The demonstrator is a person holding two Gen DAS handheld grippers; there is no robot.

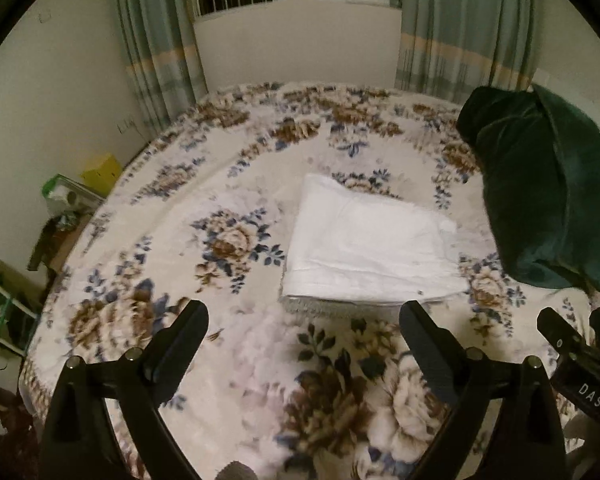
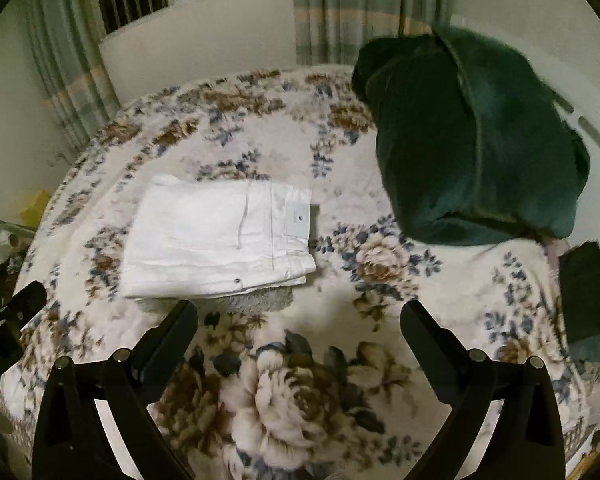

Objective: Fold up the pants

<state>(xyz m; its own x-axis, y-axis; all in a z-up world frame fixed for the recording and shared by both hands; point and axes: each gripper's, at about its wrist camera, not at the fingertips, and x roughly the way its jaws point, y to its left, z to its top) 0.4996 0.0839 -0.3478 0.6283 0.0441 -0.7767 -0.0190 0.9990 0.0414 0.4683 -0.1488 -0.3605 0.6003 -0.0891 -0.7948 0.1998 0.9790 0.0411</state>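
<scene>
White pants [image 1: 368, 248] lie folded in a flat rectangle on the floral blanket of the bed [image 1: 228, 200]. In the right wrist view the pants [image 2: 220, 240] show a waistband label and a rivet. My left gripper [image 1: 304, 316] is open and empty, held above the blanket just in front of the pants. My right gripper [image 2: 300, 312] is open and empty, in front of and to the right of the pants. The right gripper also shows at the right edge of the left wrist view [image 1: 572, 356].
A dark green pillow [image 2: 472, 144] lies at the right of the bed [image 2: 380, 300], with a second dark green cloth [image 2: 588, 300] at the right edge. Curtains and a window stand behind. Boxes and a shelf [image 1: 72, 196] sit left of the bed.
</scene>
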